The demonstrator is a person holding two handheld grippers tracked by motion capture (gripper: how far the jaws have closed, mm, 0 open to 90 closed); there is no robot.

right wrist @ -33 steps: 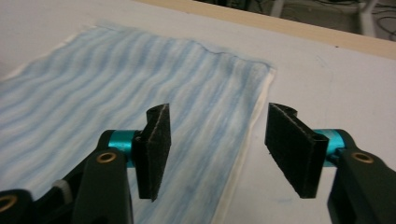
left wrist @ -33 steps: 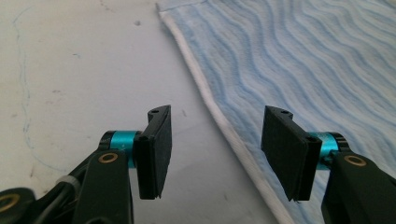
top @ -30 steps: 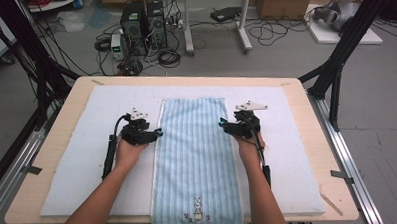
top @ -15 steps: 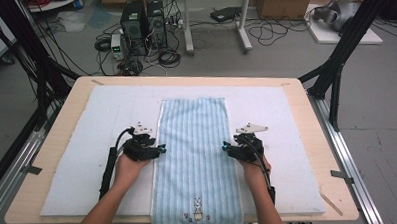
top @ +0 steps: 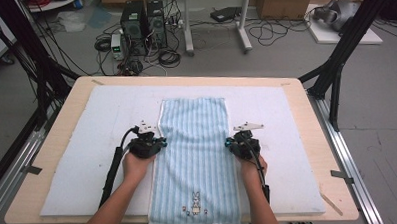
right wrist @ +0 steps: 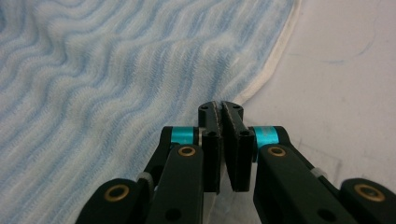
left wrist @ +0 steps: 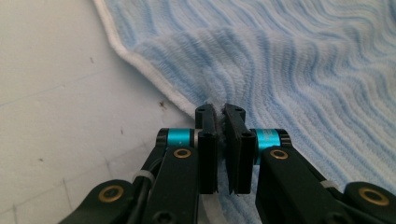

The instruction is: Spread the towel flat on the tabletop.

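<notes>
My left gripper (left wrist: pixel 220 114) has just closed, pinching the towel's (top: pixel 195 157) white hem; my right gripper (right wrist: pixel 220 112) has just closed on the opposite edge (fabric caught between the pads). The striped blue towel lies flat on the white mat (top: pixel 87 141), stretching away along the table (top: pixel 317 138).

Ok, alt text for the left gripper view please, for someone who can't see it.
The left gripper has its two black jaws shut on the white-hemmed edge of a blue striped towel, with a sliver of the cloth pinched between the pads. The towel lies rumpled across the right and top of the view, on a white mat.
</notes>
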